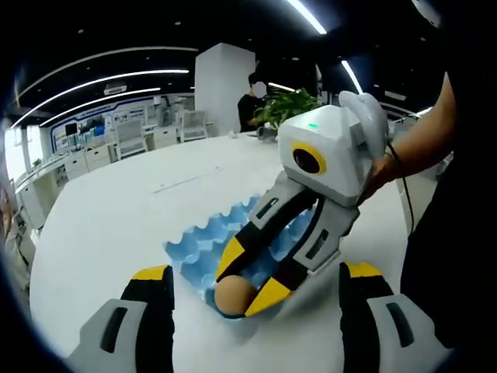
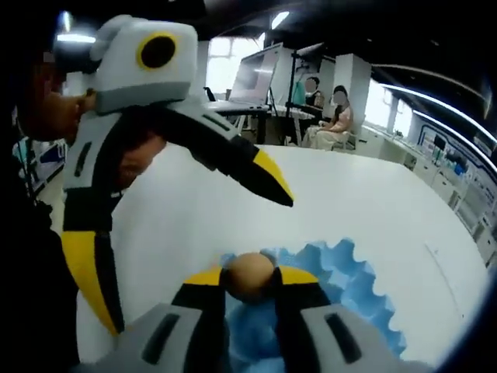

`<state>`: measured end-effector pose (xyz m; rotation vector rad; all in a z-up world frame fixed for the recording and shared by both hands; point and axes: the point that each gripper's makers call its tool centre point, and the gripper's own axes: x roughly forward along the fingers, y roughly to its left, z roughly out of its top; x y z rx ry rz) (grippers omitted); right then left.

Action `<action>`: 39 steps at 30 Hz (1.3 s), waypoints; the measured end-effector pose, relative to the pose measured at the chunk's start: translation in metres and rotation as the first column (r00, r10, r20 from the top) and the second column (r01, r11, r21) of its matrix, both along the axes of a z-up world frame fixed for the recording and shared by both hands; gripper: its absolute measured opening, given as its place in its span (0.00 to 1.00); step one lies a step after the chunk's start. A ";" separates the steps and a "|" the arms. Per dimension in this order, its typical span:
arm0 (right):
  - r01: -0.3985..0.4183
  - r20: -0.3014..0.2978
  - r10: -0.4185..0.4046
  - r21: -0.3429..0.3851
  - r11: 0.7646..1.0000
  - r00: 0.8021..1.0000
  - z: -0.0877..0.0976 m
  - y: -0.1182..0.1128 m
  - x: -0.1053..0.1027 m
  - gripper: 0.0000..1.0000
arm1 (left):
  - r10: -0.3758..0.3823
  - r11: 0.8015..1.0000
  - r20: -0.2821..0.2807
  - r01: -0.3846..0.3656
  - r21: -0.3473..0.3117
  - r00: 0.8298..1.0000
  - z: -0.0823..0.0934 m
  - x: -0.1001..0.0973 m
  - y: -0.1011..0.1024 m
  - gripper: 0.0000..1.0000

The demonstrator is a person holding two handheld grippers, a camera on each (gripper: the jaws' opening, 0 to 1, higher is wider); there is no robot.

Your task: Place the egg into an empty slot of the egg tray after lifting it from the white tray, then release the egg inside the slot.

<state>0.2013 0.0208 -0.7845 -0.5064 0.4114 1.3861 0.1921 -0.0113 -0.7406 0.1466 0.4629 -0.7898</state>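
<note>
Egg (image 2: pixel 250 276) sat pinched between the yellow tips of the right claw (image 2: pixel 250 281), which was clenched on it directly above the near edge of the blue egg tray (image 2: pixel 353 284); the left claw (image 1: pixel 248 311) hung just beside the same tray with its jaws spread wide and nothing between them. Judging from this, the main risk lay in the letting-go: the egg seemed poised over the outermost row of the tray, close to the rim, so if the tips opened before it was seated in a cup it could tip off the rim onto the white bench (image 1: pixel 116 217) and roll or crack. A second risk was pressure, since pushing down while clamped could crush the shell against a ridge between cups or shove the light tray along the bench. The left claw, near the tray on its other side, could also be bumped by the right one. The left gripper view showed the right claw (image 1: pixel 247 294) from the front, with the egg (image 1: pixel 234 297) low at the tray's (image 1: pixel 203 247) near corner and the slots beyond it empty, which the right gripper view could not confirm because its own jaws hid the cup beneath. The right gripper view instead showed the left claw (image 2: pixel 194 256) standing open beside the tray, and seated people well beyond the tray.
</note>
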 end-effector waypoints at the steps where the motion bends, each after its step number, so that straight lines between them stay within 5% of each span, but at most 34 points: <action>1: -0.001 0.000 0.001 -0.001 1.000 1.000 0.000 0.000 0.000 0.25 | 0.001 1.000 0.000 -0.001 0.003 1.000 0.000 0.000 0.000 0.88; 12: -0.019 0.017 0.019 0.003 1.000 1.000 0.000 -0.006 -0.005 0.27 | -0.011 1.000 0.004 0.011 0.010 1.000 -0.002 -0.001 0.001 0.87; 17: 0.084 -0.067 -0.080 0.063 0.994 0.994 0.010 -0.024 -0.005 0.24 | -0.008 1.000 0.009 0.008 0.008 1.000 -0.002 -0.001 0.002 0.87; 25: 0.210 -0.077 -0.200 0.139 0.968 0.977 0.022 -0.062 -0.006 0.24 | -0.013 1.000 0.008 0.013 0.005 1.000 -0.003 -0.003 -0.003 0.87; 34: 0.367 -0.108 -0.353 0.168 0.915 0.929 0.027 -0.110 -0.005 0.24 | -0.028 1.000 0.008 0.028 0.012 1.000 -0.004 -0.002 -0.006 0.87; 39: 0.468 -0.094 -0.459 0.178 0.866 0.884 0.033 -0.143 -0.002 0.24 | -0.028 1.000 0.010 0.027 0.009 1.000 -0.002 -0.001 -0.008 0.87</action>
